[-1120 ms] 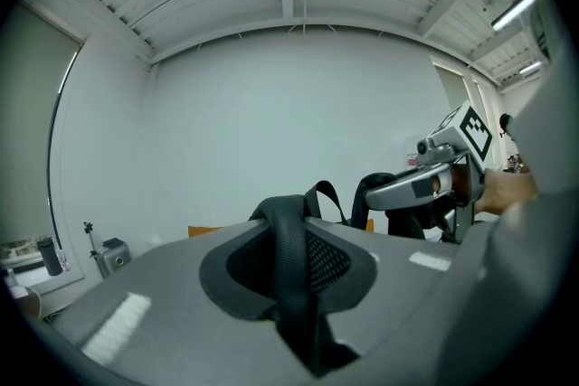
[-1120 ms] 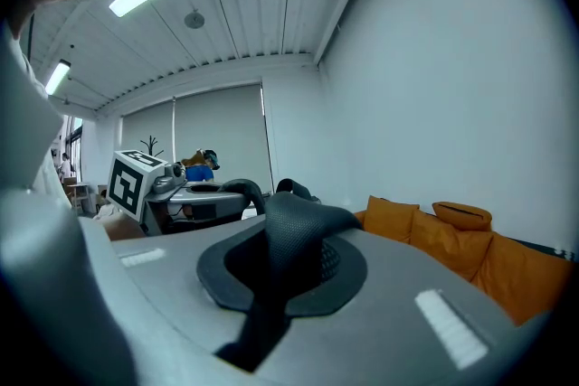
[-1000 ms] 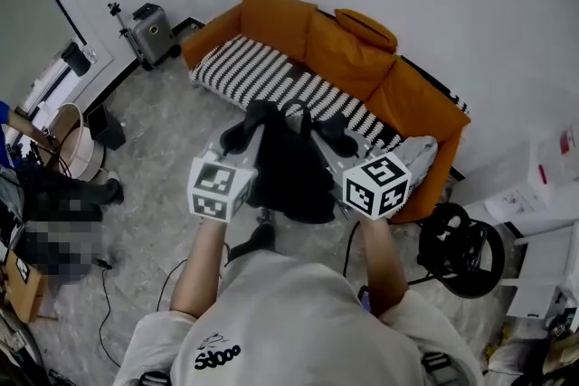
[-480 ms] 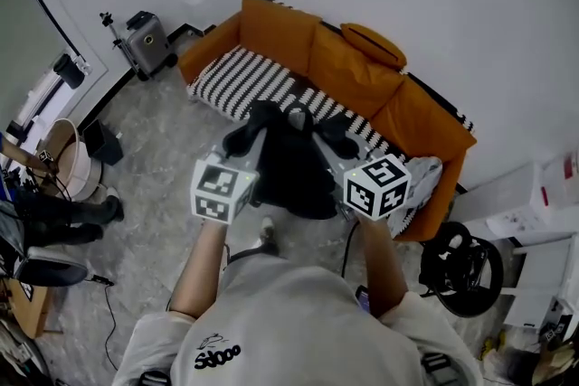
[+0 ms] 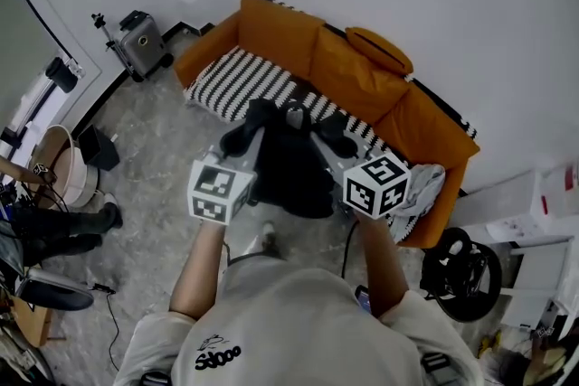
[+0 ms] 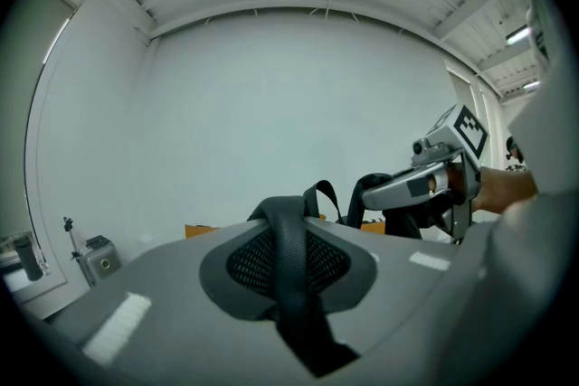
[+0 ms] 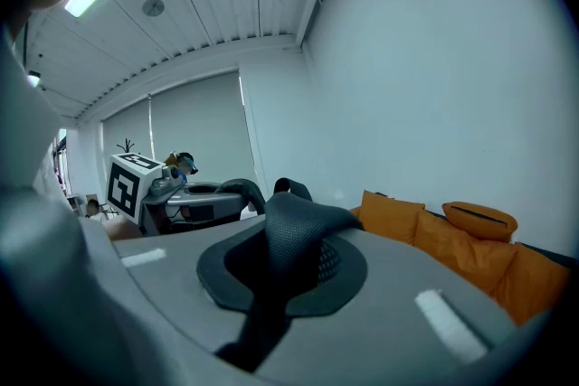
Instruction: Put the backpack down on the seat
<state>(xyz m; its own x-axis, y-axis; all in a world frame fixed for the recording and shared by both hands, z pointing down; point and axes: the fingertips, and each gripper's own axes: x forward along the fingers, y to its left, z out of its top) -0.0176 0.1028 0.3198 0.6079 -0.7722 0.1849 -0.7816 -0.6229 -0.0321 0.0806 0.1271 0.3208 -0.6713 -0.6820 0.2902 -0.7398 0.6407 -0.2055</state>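
Head view: the black backpack (image 5: 288, 172) hangs slack between the left gripper (image 5: 246, 138) and the right gripper (image 5: 327, 138), short of the striped seat (image 5: 237, 79) at 12 o'clock.

Left gripper view: the jaws clamp a black mesh strap (image 6: 291, 249).

Right gripper view: the jaws pinch the other strap (image 7: 291, 244).

Compared with a second ago, the seat seems slightly nearer.
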